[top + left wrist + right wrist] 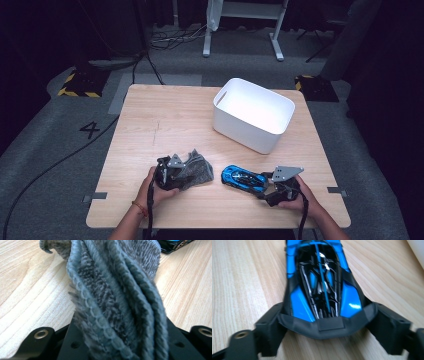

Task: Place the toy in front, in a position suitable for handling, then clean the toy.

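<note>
On a pale wooden table (165,125) (grey floor, cables behind) holding one white bin (253,114), the left gripper (167,172) pinches one grey cloth (195,167) nearside-left of the bin, while the right gripper (272,186) clasps one blue car (243,177) just before it.

Cloth (117,302): grey, looped terry weave, rough nap. Toy car (322,282): glossy blue and black plastic. Bench (165,120): pale wood grain, matt. Bin (253,115): smooth white plastic. Tongs (324,327): matt black.
</note>
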Demonstrator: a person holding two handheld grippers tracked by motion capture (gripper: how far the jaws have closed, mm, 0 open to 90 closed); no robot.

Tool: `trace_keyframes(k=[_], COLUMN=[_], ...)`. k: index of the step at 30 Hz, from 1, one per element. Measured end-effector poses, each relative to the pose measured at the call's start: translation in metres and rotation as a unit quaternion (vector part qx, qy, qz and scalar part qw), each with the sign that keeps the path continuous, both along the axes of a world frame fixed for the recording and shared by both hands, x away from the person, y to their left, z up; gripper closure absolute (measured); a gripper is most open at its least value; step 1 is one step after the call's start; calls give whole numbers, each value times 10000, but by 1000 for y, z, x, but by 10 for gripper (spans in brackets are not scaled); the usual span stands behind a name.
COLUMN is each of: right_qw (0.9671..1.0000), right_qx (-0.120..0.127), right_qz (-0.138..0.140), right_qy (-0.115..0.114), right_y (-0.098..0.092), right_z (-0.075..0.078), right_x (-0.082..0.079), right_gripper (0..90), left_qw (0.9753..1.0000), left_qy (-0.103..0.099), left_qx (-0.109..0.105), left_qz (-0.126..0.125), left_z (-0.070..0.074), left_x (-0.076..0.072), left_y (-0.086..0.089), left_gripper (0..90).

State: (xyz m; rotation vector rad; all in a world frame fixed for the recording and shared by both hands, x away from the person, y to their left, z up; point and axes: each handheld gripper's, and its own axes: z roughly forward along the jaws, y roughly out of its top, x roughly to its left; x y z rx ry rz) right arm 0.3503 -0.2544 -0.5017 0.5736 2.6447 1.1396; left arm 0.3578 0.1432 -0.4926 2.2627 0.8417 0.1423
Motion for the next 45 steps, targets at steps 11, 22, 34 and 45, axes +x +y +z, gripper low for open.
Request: trace_keyframes(k=[11,22,34,45], right_qw=[9998,9993,9991,9991], right_qx=[4,79,79,90], right_qz=[166,348,401,397], right_qy=[62,101,117,112], right_y=[8,14,18,18], right_z=[0,-1,-1,-1], right_x=[4,5,5,5], right_gripper=[246,249,249,248], left_qw=[9993,9978,9973,9958], left_qy=[-250,-379,-385,-690], left_qx=[-248,-500,-620,-604], left_qz=[96,207,82,1], left_z=[8,17,19,29], left_x=[-7,-10,-14,-14], left_y=[15,28,21,12], left_gripper=[734,736,736,745])
